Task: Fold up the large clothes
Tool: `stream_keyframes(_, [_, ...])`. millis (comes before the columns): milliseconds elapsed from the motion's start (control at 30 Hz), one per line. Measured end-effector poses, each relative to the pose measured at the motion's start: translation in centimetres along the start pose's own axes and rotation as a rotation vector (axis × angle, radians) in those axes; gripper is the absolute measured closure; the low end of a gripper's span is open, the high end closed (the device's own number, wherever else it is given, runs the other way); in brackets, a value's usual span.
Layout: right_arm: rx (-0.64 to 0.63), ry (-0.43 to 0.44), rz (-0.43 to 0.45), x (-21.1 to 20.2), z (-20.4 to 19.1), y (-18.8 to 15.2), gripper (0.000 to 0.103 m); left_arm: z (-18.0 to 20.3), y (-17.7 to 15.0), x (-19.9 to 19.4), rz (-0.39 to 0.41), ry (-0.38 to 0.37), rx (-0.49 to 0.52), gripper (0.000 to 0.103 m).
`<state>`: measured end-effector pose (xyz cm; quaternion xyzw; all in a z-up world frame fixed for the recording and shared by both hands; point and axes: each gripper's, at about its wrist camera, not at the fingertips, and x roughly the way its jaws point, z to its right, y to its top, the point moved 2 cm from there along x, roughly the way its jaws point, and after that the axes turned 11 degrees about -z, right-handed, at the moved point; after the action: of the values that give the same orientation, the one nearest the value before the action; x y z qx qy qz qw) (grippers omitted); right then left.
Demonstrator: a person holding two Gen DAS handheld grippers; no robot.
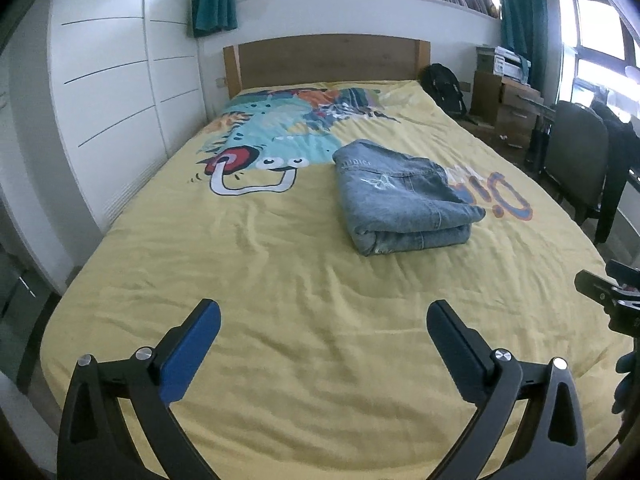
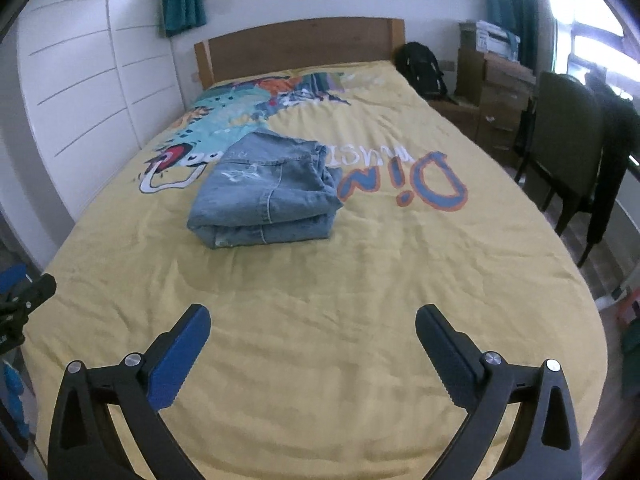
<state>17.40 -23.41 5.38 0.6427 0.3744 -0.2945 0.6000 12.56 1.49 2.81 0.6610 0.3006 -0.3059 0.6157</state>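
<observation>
— Both grippers, left gripper (image 1: pixel 323 326) and right gripper (image 2: pixel 313 330), hang wide open, holding nothing?
— Yes. Ahead of them, well apart, the folded blue denim garment (image 1: pixel 404 204) lies on the yellow printed bedcover (image 1: pixel 280 280). Folding looks finished; next probably only smoothing or leaving

Both views mounted on the wrists, looking forward along spread fingers from above the foot of the bed (image 1: pixel 280 360), facing the wooden headboard (image 1: pixel 328 60). Left wrist view set left, with the folded denim garment (image 1: pixel 404 196) right of centre and the right gripper (image 1: pixel 612 292) at its right edge. Right wrist view set right, denim left of centre, left gripper (image 2: pixel 28 300) at its left edge. Shared: bed, headboard, white wardrobe (image 2: pixel 80 100), chair (image 2: pixel 568 140). Neither close to the denim.
</observation>
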Motion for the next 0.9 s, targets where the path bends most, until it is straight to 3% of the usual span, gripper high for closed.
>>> stream_keyframes(367, [0.002,-0.016,0.034,-1.9,-0.4,-2.4,0.001,-0.3,-2.3,-2.3,0.035,0.059,-0.055,0.001])
stream_keyframes(567, [0.019,-0.01,0.03,-1.6,0.2,-3.2,0.001,-0.8,-2.9,-2.3,0.027,0.036,-0.086,0.001])
stream_keyframes(900, [0.037,-0.017,0.024,-1.1,0.9,-3.9,0.001,-0.6,-3.8,-1.4,0.002,0.059,-0.076,0.001])
